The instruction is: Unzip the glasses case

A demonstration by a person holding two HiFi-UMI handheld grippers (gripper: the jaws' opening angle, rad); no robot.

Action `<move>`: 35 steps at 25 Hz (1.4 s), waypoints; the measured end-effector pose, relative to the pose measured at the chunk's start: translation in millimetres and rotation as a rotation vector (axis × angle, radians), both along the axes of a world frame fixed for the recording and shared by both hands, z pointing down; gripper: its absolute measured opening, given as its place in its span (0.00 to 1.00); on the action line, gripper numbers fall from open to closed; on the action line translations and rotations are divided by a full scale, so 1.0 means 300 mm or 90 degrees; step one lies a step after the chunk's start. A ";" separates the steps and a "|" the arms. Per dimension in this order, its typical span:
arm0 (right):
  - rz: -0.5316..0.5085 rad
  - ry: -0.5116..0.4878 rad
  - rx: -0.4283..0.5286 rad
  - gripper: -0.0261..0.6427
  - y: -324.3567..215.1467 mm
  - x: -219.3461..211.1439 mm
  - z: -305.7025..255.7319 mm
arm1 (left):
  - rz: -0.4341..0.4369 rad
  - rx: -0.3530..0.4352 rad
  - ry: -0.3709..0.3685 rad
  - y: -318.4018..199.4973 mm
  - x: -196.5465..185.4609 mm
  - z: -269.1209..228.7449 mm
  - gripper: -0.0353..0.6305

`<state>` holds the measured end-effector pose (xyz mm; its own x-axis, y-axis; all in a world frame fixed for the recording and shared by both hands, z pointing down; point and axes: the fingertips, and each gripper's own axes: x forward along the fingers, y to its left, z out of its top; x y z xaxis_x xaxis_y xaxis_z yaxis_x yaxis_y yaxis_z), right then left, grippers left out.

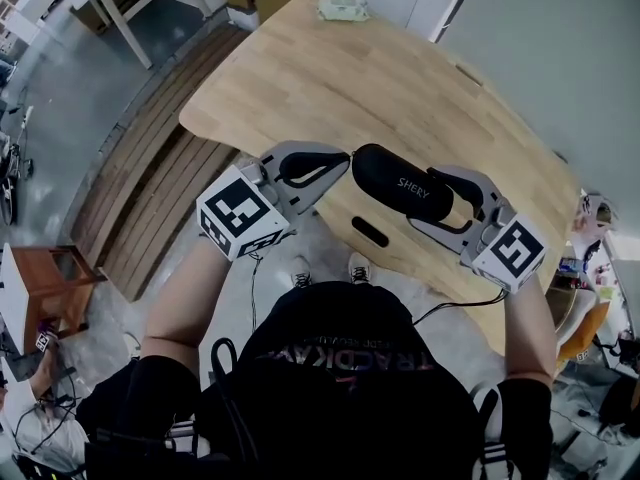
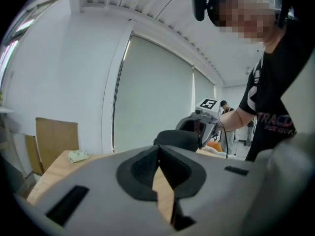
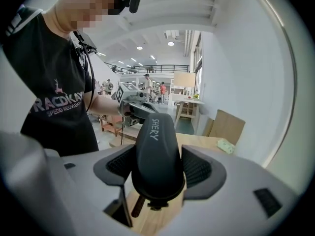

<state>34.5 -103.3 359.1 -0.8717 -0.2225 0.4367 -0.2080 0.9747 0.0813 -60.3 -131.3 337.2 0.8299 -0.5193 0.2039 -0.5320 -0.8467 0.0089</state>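
The black glasses case, printed SHERY, is held above the near edge of the wooden table. My right gripper is shut on it, its pads pressing both long sides. In the right gripper view a small dark zipper pull hangs at the case's near end. My left gripper is shut with its tips together, right at the case's far, left end. The left gripper view shows its jaws meeting with nothing visible between them, and the case just beyond.
A small pale green object lies at the table's far edge. The table has a dark slot near its front. A wooden stool and floor planks are to the left. People stand in the background.
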 end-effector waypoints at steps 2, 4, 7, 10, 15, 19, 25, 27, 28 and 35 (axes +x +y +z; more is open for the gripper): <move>0.009 -0.002 -0.004 0.51 -0.010 -0.005 0.006 | -0.004 0.005 -0.017 -0.004 -0.003 0.012 0.07; 0.027 -0.002 -0.011 0.51 -0.028 -0.004 0.017 | -0.005 0.007 -0.030 -0.007 0.001 0.025 0.07; 0.064 0.000 -0.022 0.51 -0.059 0.003 0.032 | -0.001 0.007 -0.048 -0.003 0.021 0.042 0.07; 0.093 -0.002 -0.026 0.51 -0.079 0.000 0.035 | 0.007 0.008 -0.063 0.008 0.045 0.058 0.07; 0.126 -0.017 -0.047 0.50 -0.099 0.002 0.045 | 0.034 0.003 -0.074 0.035 0.106 0.088 0.07; 0.141 -0.028 -0.061 0.50 -0.110 -0.016 0.046 | 0.055 0.000 -0.075 0.059 0.147 0.101 0.07; 0.138 -0.033 -0.061 0.50 -0.111 -0.046 0.038 | 0.084 -0.012 -0.067 0.088 0.186 0.114 0.07; 0.134 -0.035 -0.062 0.50 -0.107 -0.052 0.035 | 0.093 -0.014 -0.065 0.098 0.196 0.115 0.07; 0.131 -0.036 -0.064 0.50 -0.104 -0.054 0.033 | 0.099 -0.014 -0.065 0.104 0.202 0.114 0.07; 0.098 -0.026 -0.068 0.50 -0.071 -0.062 0.033 | 0.149 -0.012 -0.062 0.153 0.234 0.117 0.08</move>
<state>15.9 -124.5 369.0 -0.8482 -0.3085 0.4304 -0.3561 0.9339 -0.0323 9.9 -85.5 372.2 0.9031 -0.3108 0.2965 -0.3208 -0.9470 -0.0154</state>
